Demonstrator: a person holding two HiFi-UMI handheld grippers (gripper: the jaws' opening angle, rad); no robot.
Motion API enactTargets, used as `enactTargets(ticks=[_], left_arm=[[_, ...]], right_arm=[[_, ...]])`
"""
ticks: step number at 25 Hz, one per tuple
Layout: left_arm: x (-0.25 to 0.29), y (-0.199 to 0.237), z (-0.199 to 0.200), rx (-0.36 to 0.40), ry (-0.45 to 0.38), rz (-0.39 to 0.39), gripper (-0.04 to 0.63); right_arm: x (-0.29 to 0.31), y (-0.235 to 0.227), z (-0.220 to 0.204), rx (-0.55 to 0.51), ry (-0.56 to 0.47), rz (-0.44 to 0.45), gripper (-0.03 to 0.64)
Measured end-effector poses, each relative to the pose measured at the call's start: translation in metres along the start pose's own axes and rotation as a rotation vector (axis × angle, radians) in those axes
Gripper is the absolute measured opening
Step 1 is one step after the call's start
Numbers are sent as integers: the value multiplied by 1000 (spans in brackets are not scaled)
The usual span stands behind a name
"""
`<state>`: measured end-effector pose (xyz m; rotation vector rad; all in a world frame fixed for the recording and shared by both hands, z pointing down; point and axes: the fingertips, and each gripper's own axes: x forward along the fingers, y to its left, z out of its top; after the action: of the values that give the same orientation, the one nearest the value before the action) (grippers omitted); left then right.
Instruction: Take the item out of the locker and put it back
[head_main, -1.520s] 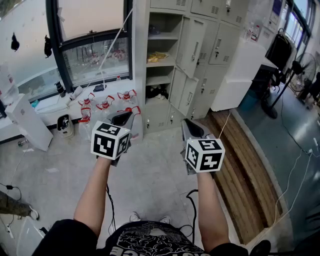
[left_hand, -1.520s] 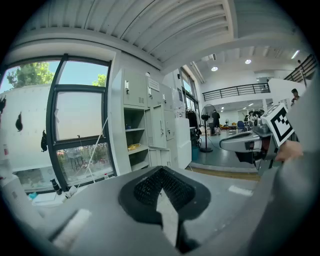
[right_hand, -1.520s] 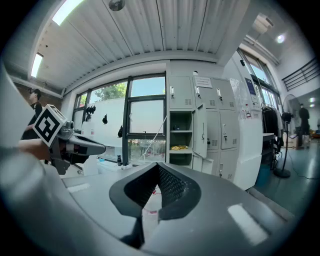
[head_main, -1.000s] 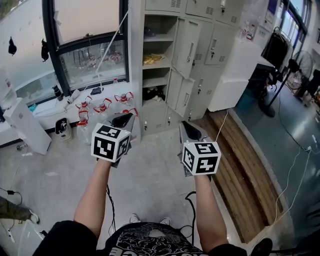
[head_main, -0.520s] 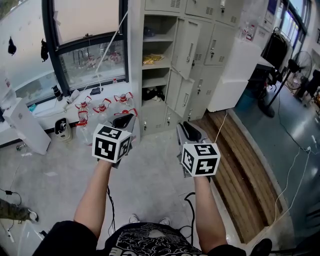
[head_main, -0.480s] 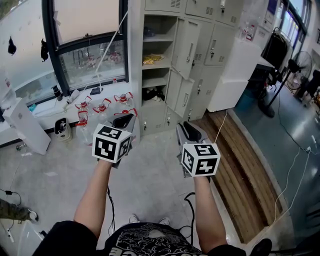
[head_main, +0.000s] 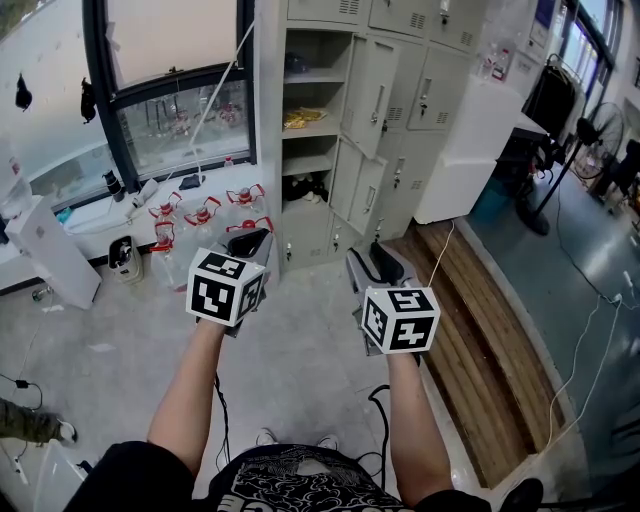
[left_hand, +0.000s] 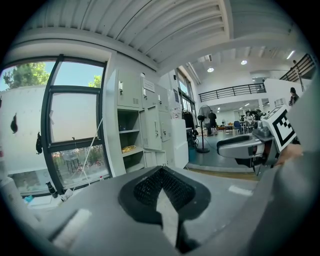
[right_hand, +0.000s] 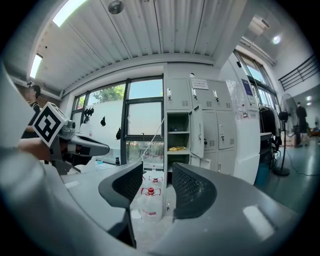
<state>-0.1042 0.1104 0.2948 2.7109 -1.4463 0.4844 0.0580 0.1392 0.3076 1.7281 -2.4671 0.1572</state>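
A grey bank of lockers (head_main: 385, 95) stands ahead, its left column of compartments with the doors open. A flat yellow item (head_main: 303, 117) lies on one middle shelf, also seen as the yellow item (left_hand: 128, 148) and the yellow item (right_hand: 176, 148). Dark things (head_main: 310, 186) sit in a lower compartment. Both grippers are held out level, well short of the lockers. My left gripper (head_main: 252, 240) is shut, its pads meeting with nothing between them (left_hand: 162, 176). My right gripper (head_main: 368, 258) stands open and empty (right_hand: 156, 182); its jaws have just been opening.
Several red-capped water bottles (head_main: 205, 215) stand on the floor under the window at left. A raised wooden platform (head_main: 480, 330) runs along the right. A white cabinet (head_main: 470, 150) stands beside the lockers, a fan (head_main: 610, 130) behind it. A cable (head_main: 380, 400) trails by my feet.
The right gripper's jaws have spread apart from shut to open. The left gripper and both arms have hardly moved.
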Motion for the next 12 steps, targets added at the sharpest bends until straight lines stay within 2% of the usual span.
enactTargets(ticks=[6,12], left_arm=[[7,-9,1,-1,2,8,2],[16,-19,2,-12,-2,35,2]], right_arm=[[-1,-9,-2,-1,10,9,286],[-4,-21,-4,3,9,41,340]])
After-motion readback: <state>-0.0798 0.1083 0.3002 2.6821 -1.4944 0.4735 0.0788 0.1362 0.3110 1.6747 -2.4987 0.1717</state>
